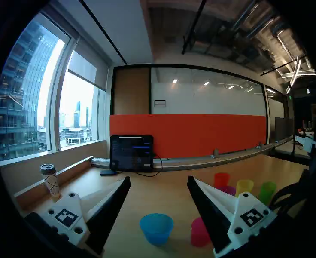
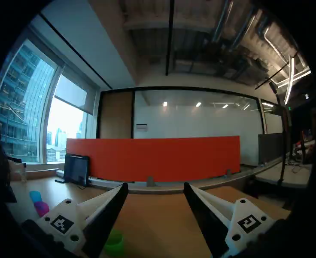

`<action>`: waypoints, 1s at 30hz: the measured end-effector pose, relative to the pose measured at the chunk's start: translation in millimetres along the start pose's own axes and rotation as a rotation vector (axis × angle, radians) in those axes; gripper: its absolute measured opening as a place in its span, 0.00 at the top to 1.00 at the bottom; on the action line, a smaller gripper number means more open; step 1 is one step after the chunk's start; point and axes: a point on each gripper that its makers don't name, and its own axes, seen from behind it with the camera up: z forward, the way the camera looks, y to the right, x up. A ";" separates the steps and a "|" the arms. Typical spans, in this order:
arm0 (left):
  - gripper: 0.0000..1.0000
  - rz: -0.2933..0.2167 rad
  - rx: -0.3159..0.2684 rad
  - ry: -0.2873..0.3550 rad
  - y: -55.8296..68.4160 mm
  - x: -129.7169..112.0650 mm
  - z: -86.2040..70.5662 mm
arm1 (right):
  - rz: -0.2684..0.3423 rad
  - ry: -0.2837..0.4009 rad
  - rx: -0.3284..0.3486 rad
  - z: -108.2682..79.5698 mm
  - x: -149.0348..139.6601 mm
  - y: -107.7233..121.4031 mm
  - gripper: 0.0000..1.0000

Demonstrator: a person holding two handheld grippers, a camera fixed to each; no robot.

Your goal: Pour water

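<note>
Both jaws gape wide and empty: your left hand-held gripper [image 1: 159, 180] and right hand-held gripper [image 2: 155, 185] hold nothing. On the tabletop [image 1: 166, 198], a dark screen [image 1: 131, 153] stands at the far edge; the lidded bottle [image 1: 50, 179] is on the ledge [image 1: 72, 169] along the left edge; a blue cup [image 1: 156, 228] sits by the near edge. Grip the bottle mid-body, keeping it upright. You cannot tell whether it holds water, and a finger half hides the pink cup [image 1: 199, 232].
</note>
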 end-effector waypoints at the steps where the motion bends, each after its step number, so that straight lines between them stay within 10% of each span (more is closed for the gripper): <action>1: 0.01 0.001 0.005 0.002 -0.1 -0.5 0.6 | -0.003 0.003 -0.007 -0.6 0.3 0.1 0.00; 30: 0.01 -0.007 0.050 0.046 13.2 -36.9 11.7 | 0.106 -0.028 -0.014 -5.9 -3.4 -3.3 0.01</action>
